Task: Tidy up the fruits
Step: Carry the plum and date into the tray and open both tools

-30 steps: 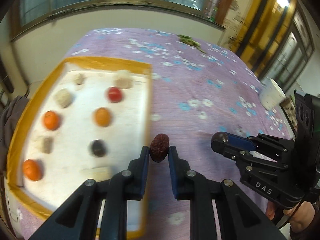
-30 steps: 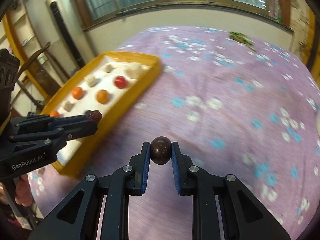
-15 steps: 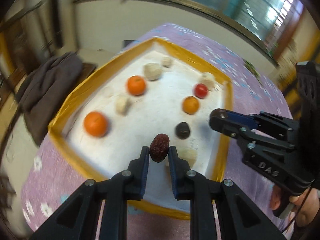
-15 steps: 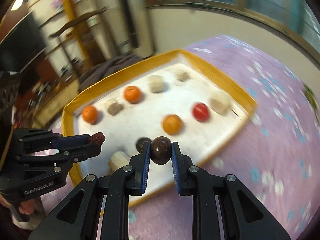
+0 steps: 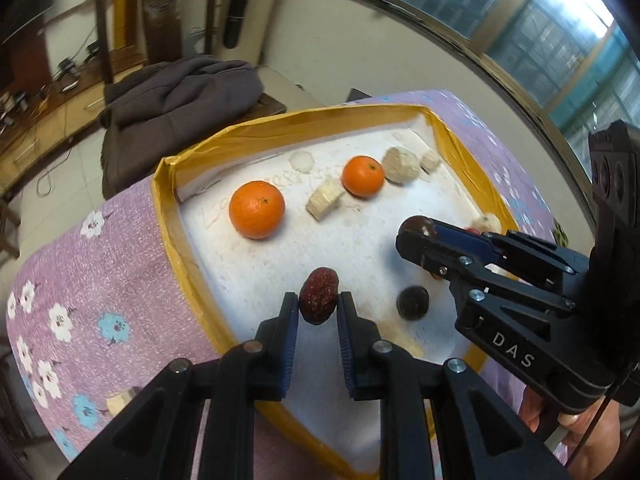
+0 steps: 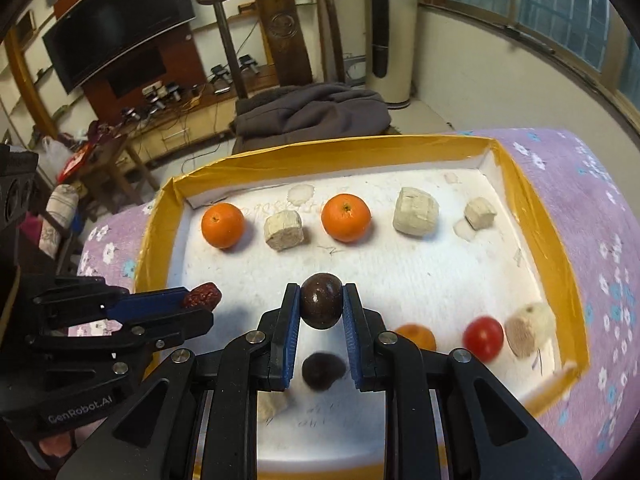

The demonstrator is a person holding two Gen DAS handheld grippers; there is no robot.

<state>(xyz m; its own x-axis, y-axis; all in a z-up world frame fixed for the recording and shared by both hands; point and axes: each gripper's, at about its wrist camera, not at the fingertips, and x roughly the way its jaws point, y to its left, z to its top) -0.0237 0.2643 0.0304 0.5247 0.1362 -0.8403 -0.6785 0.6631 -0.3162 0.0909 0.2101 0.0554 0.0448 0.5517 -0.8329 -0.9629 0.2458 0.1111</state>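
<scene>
1. Left wrist view: the left claw [image 5: 318, 309] is clenched on a wrinkled red date [image 5: 319, 295], held above the near part of a yellow-rimmed tray [image 5: 170, 208] with a white floor.
2. To the right in the same view, the right claw [image 5: 416, 236] reaches in over the tray, gripping a dark round fruit [image 5: 416, 226] at its tip.
3. On the tray floor lie a large orange [image 5: 257, 209], a smaller orange [image 5: 363, 176] farther back, pale beige chunks [image 5: 325, 199] between and beyond them, and a dark fruit [image 5: 413, 302] near the right.
4. The tray sits on a purple flowered tabletop [image 5: 92, 280].
5. Right wrist view: the right claw [image 6: 321, 307] grasps the dark round fruit [image 6: 321, 306] over the tray's middle; a second dark fruit [image 6: 322, 370] lies below it on the floor.
6. At the left, the left claw [image 6: 200, 298] holds the red date [image 6: 202, 297] over the tray's left rim.
7. Two oranges [image 6: 223, 225] and beige chunks line the far side; a red tomato [image 6: 483, 339] rests near the right.
</scene>
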